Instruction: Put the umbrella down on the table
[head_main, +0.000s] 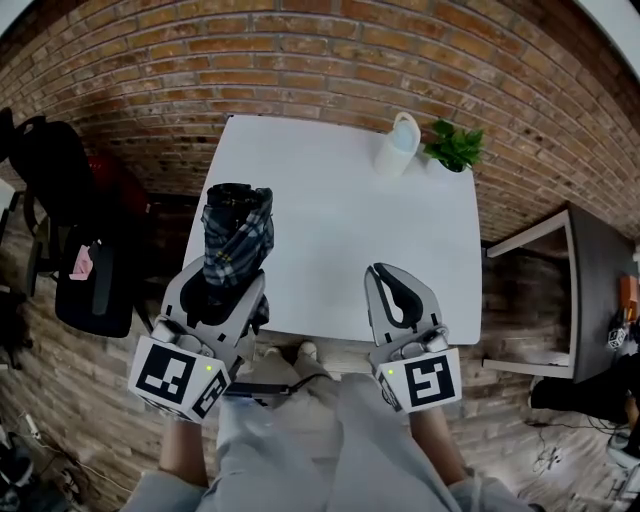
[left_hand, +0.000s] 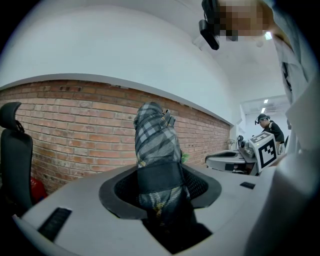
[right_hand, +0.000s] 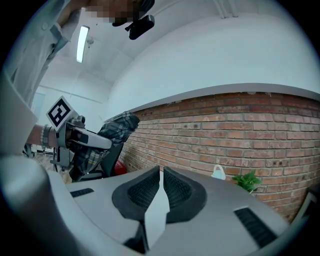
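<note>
Right, nearest the camera, light trousers (head_main: 300, 440) and the toe of a shoe (head_main: 307, 352) are seen at the table's near edge. Just ahead, the left gripper (head_main: 228, 285) is held out at the near left corner of the table (head_main: 340, 230), and its jaws are clamped on the umbrella (head_main: 238, 235). The umbrella is folded, checked in dark blue and grey, and bound by a dark strap (left_hand: 159, 176), which is seen right between the pads in the left gripper view. Its lower end is buried in the jaws; its free end is pointed up and away, towards the wall. It is carried in the grip and has not been laid on the tabletop.

Over on the other side, the right gripper (head_main: 385, 272) is held above the near right part of the table. Its jaws are brought together, with only a thin slit left between the pads, and nothing is held there.

Further out, the white tabletop is seen bare across its middle. At the far right corner a white jug (head_main: 398, 145) is stood, with a small green plant (head_main: 455, 147) just beside it. To the left of the table a black chair (head_main: 70, 230) is parked. Behind it all, a brick wall (head_main: 300, 60) is seen.
</note>
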